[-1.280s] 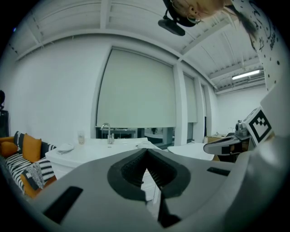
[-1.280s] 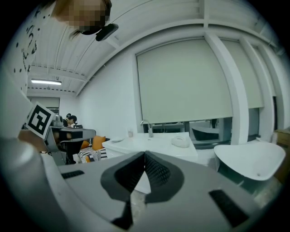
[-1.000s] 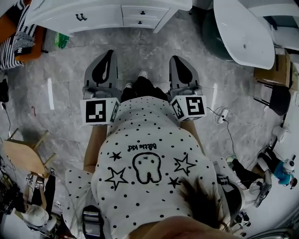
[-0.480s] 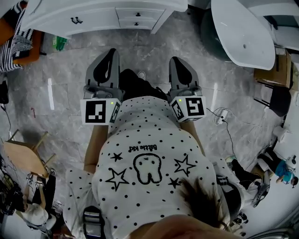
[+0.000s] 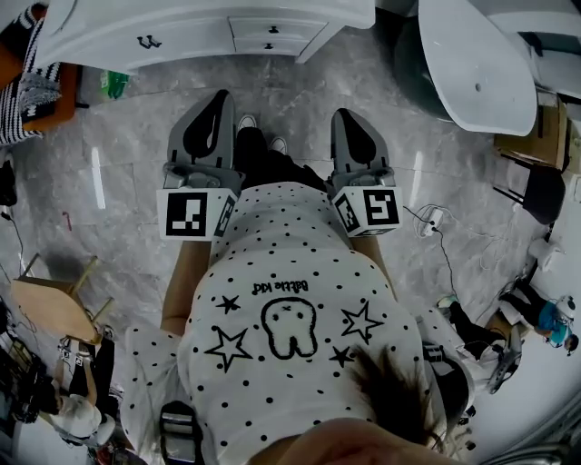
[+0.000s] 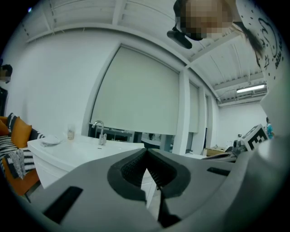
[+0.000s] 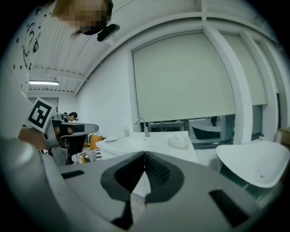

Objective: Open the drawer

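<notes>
Grey marble floor (image 5: 118, 136), a white oval table (image 5: 472, 64) at right, drawn blinds (image 7: 181, 77), a lit ceiling strip (image 6: 250, 89).

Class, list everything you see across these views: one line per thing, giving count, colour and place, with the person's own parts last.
cabinet: one, white, top of the head view, ahead of the person
drawers: two, white with dark handles, both shut, at the cabinet's right end
tap: one, silver, on the cabinet top
tub: one, white, upper right
cushion: one, orange, left of the cabinet
stool: one, wooden, on the floor at the left edge
cable: one, dark, on the floor at the right
floor: grey marble tiles
shirt: one, white with black dots, centre
left gripper: one, grey, shut and empty, aimed at the cabinet
right gripper: one, grey, shut and empty, alongside it
</notes>
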A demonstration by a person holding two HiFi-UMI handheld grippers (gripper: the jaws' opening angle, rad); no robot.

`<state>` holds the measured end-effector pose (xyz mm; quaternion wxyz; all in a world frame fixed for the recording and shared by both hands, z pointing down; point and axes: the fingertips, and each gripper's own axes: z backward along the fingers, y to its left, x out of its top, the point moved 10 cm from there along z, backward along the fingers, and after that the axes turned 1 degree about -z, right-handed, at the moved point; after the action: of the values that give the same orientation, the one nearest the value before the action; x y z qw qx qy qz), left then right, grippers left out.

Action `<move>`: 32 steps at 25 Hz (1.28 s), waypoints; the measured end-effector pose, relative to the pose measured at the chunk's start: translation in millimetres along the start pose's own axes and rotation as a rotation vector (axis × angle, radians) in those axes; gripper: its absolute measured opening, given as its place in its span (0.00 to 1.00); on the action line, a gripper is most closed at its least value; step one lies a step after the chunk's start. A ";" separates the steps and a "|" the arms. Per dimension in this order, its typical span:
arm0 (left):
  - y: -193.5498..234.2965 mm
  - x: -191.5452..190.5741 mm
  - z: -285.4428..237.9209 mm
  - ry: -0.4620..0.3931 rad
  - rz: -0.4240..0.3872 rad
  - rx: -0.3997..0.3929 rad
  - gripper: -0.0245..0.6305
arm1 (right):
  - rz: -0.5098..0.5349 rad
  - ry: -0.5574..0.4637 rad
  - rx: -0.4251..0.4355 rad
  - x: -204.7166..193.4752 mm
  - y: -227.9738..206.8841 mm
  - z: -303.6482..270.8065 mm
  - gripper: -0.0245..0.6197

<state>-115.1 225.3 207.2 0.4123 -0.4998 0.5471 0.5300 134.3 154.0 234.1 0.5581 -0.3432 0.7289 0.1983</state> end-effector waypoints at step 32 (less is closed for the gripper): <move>102.0 16.7 -83.4 0.089 -0.036 -0.076 0.04 | -0.008 0.011 -0.097 34.4 14.9 -107.2 0.06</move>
<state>-211.6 134.5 216.2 0.3780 -0.5479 0.5351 0.5202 45.9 82.6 232.0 0.5376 -0.3739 0.7201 0.2295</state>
